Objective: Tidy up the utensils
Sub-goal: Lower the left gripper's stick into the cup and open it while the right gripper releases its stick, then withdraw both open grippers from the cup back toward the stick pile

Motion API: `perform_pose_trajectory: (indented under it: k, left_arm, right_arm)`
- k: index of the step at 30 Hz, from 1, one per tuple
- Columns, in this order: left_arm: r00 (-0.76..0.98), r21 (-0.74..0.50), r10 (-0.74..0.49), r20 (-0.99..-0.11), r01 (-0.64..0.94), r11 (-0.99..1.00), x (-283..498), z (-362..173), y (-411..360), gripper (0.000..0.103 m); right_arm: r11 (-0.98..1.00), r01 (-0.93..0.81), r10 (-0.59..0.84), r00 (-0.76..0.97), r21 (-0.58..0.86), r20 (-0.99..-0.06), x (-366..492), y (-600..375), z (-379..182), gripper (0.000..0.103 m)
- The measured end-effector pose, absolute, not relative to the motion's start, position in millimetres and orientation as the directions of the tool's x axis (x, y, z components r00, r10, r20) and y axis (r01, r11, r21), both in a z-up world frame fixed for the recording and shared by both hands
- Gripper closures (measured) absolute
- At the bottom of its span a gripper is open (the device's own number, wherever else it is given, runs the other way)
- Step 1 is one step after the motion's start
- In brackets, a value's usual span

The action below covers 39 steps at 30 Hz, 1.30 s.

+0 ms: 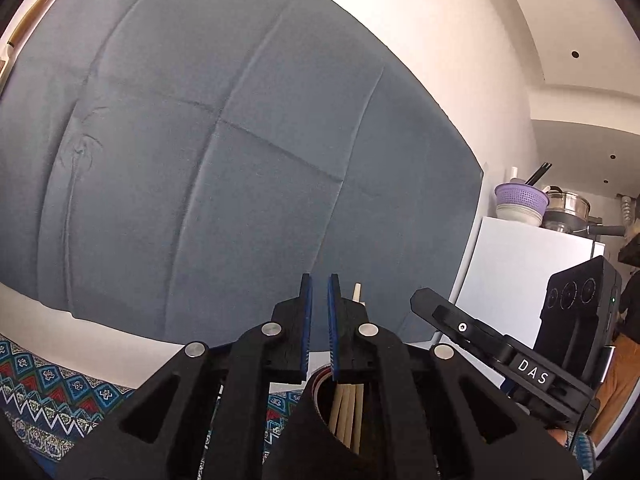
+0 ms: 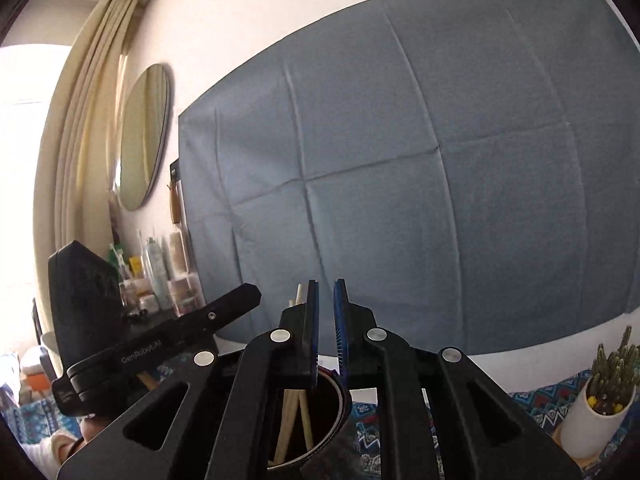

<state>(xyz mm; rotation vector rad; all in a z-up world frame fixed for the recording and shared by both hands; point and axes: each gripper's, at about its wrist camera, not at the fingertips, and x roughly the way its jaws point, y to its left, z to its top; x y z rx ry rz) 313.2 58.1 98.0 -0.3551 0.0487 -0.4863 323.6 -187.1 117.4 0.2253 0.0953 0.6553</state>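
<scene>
A dark cup (image 2: 340, 400) with a red-and-white rim stands just below both grippers on the patterned cloth. It holds several pale wooden chopsticks (image 2: 292, 420), which also show in the left wrist view as chopsticks (image 1: 348, 412) inside the cup (image 1: 320, 380). One chopstick tip (image 1: 357, 291) pokes up behind my left finger. My left gripper (image 1: 320, 280) points level over the cup, its blue pads nearly together with nothing between them. My right gripper (image 2: 326, 284) hovers level over the same cup, pads slightly apart and holding nothing.
A blue cloth (image 1: 240, 140) hangs on the wall ahead. A cactus in a white pot (image 2: 600, 408) stands at the right on the patterned tablecloth (image 1: 48, 384). Off to the sides are a white fridge (image 1: 520, 264) topped with bowls, and a round mirror (image 2: 144, 136) above several bottles.
</scene>
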Motion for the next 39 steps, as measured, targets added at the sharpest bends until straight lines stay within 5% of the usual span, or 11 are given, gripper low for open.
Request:
perform_pose_trajectory:
  k: [3,5,8,9,13,25,39]
  left_arm:
    - [0.890,-0.355,-0.452,0.053,0.440,0.825,310,101,62,0.082]
    - [0.895,-0.359,-0.442,0.059,0.432,0.827,309,103,65,0.069]
    - [0.916,-0.368,-0.397,0.061,0.390,0.844,307,107,69,0.037]
    - [0.924,-0.378,-0.379,0.055,0.371,0.848,307,108,71,0.027]
    - [0.939,-0.407,-0.342,0.039,0.328,0.853,309,111,76,0.005]
    - [0.959,-0.387,-0.283,-0.030,0.249,0.888,306,123,78,0.006]
    - [0.966,-0.365,-0.216,-0.141,0.152,0.919,259,151,83,0.006]
  right_arm:
    - [0.789,-0.564,0.581,0.814,0.243,-0.002,321,-193,118,0.053]
    - [0.800,-0.547,0.563,0.826,0.247,0.007,320,-197,119,0.051]
    - [0.810,-0.523,0.542,0.840,0.264,0.004,321,-204,120,0.031]
    - [0.816,-0.513,0.532,0.847,0.267,0.002,321,-206,120,0.018]
    - [0.828,-0.490,0.515,0.857,0.273,-0.023,326,-210,122,0.014]
    - [0.828,-0.442,0.490,0.869,0.345,-0.062,333,-222,129,0.012]
    - [0.867,-0.452,0.482,0.868,0.209,-0.120,278,-211,162,0.008]
